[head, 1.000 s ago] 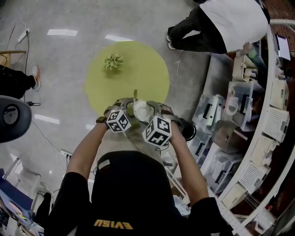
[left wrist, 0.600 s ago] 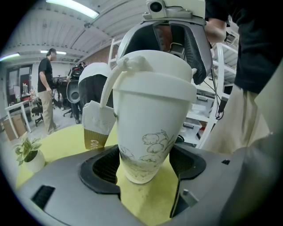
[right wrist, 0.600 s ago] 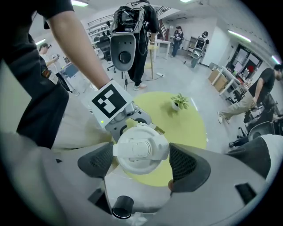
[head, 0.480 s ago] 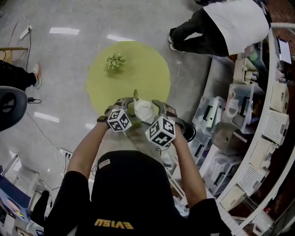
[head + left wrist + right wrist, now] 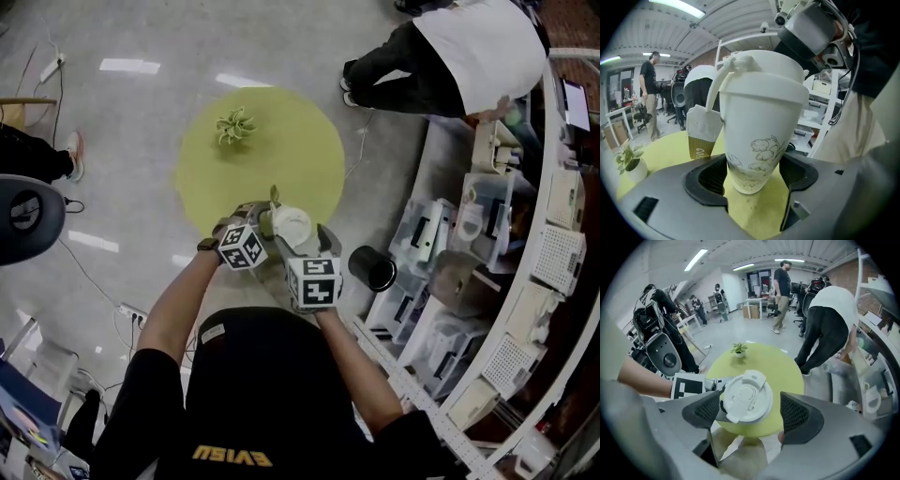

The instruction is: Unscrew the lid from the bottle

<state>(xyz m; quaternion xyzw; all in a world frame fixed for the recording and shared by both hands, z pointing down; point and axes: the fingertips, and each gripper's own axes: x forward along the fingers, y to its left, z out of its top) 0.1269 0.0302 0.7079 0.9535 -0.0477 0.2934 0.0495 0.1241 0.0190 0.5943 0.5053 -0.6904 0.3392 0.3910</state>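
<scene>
My left claw (image 5: 752,178) pinches the base of the white bottle (image 5: 761,126), a pad pressed on each side, and holds it upright at the near edge of the round yellow table (image 5: 281,150). My right claw (image 5: 751,412) points down at the white lid (image 5: 746,399), which sits on the bottle between my spread jaws. They have just been closing a little: the left pad is just beside the rim, the right pad clear of it. A small potted plant (image 5: 232,124) stands on the table's far left.
</scene>
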